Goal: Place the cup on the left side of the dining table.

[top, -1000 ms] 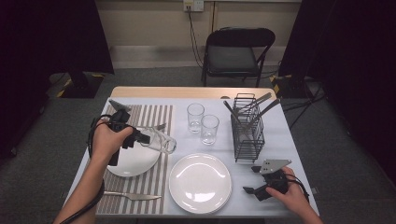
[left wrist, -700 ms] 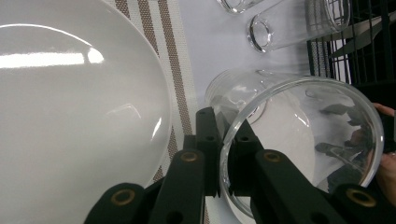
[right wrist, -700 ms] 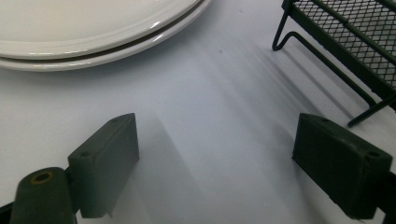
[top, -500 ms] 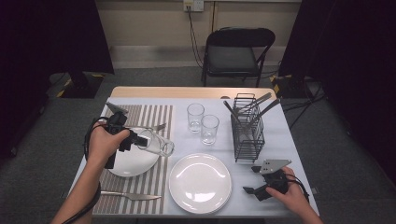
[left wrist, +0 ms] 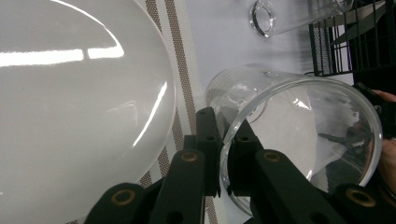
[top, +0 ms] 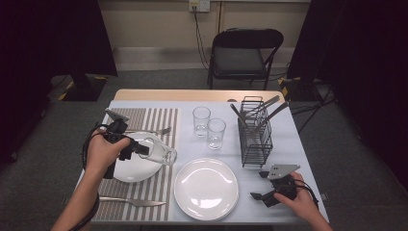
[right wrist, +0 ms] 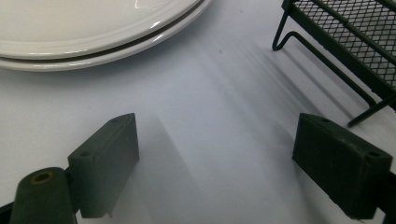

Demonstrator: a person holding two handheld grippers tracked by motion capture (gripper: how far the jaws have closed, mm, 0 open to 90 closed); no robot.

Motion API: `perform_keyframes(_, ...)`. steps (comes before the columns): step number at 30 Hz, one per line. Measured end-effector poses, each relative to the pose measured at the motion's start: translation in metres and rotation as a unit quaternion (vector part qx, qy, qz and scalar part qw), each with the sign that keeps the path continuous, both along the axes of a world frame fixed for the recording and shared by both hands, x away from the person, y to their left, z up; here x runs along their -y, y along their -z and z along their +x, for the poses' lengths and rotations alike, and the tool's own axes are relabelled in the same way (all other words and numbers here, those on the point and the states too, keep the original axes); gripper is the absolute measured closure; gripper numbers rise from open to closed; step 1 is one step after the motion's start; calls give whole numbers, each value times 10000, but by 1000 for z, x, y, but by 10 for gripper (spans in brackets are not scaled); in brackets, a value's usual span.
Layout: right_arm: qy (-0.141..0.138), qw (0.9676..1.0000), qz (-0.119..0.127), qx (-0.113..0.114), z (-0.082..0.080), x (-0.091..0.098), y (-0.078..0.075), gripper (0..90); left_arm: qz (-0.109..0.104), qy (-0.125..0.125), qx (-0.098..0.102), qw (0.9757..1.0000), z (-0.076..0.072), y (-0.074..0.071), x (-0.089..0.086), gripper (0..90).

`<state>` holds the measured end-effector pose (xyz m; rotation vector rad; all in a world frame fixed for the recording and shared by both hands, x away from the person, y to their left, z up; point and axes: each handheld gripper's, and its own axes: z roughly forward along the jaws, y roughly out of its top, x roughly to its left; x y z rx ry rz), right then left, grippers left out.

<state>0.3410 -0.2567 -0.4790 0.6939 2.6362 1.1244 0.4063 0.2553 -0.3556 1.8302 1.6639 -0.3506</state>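
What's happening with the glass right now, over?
Left gripper shut on glass rim, glass tipped sideways above small plate. Right gripper open, resting on table. Big plate close by.

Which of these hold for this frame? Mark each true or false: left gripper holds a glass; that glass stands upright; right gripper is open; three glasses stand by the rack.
1. The left gripper is clamped on the rim of a glass. True.
2. That glass stands upright. False: it lies tilted on its side, over the striped mat's edge.
3. The right gripper is open. True.
4. Three glasses stand by the rack. False: two.
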Motion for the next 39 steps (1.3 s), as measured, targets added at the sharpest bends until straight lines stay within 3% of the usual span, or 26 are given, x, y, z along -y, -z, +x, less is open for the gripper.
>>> perform_keyframes(39,1,10000,2,-7,0,0,0,133,13,39,-23,10000,-18,8,-10,859)
